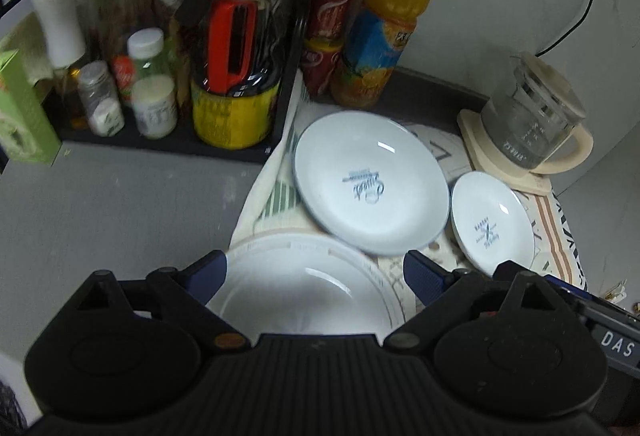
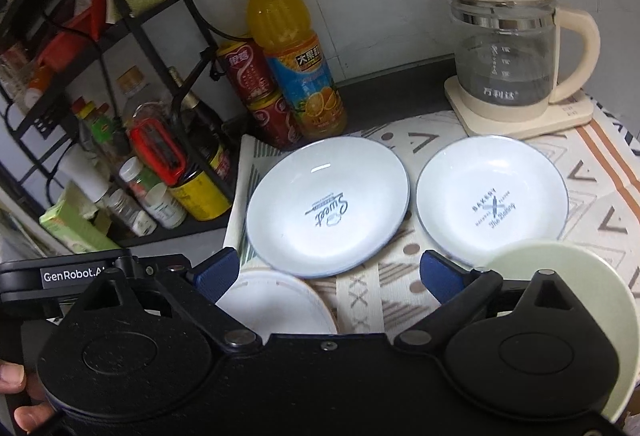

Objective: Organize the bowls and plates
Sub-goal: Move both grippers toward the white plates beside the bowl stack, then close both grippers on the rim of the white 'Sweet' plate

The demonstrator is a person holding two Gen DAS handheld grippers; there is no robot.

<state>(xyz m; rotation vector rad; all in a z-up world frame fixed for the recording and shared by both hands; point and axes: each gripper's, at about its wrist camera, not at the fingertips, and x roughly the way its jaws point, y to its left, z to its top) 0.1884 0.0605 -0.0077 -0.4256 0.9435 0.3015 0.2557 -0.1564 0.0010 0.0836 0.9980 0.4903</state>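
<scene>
Two white plates with blue print lie on a patterned cloth (image 2: 400,264): the larger "Sweet" plate (image 2: 328,205) (image 1: 370,183) and the smaller "Bakery" plate (image 2: 492,197) (image 1: 492,222) to its right. A plain white bowl (image 1: 304,288) (image 2: 276,306) lies nearest, in front of the Sweet plate. A pale green bowl (image 2: 600,296) sits at the right edge of the right wrist view. My left gripper (image 1: 314,272) is open, its fingers either side of the white bowl. My right gripper (image 2: 330,270) is open above the cloth, in front of both plates, holding nothing.
A black rack (image 2: 120,83) with sauce bottles and jars stands at the left. An orange juice bottle (image 2: 296,51) and red cans (image 2: 256,87) stand behind the plates. A glass kettle (image 2: 508,47) on its base stands at the back right. Cables hang on the wall.
</scene>
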